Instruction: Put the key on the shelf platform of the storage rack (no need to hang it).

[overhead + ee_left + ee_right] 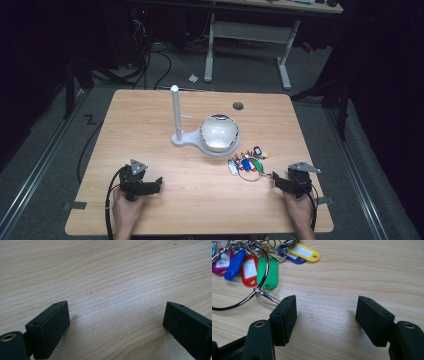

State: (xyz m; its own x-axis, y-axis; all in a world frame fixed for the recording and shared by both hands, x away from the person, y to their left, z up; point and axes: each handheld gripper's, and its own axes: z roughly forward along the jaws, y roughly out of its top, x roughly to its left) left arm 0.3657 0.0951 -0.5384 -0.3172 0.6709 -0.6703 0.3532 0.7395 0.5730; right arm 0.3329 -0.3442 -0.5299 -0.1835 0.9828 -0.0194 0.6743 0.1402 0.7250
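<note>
A bunch of coloured key tags (247, 163) on a big metal ring lies on the wooden table (150, 125), right of centre. In the right gripper view the green tag (270, 273), red tag (249, 267) and yellow tag (304, 252) lie at upper left. My right gripper (276, 178) (327, 310) rests just right of the ring, open, with bare wood between its jaws; a thin wire loop (268, 297) off the ring reaches its left jaw. My left gripper (157, 183) (116, 315) sits at the front left, open over bare wood.
A white stand (186, 139) with an upright post (176, 112) carries a shiny round bowl (219, 132) at the table's middle. A dark cable hole (238, 106) lies behind it. Beyond the table stands a white-legged desk (285, 60), with cables on the floor.
</note>
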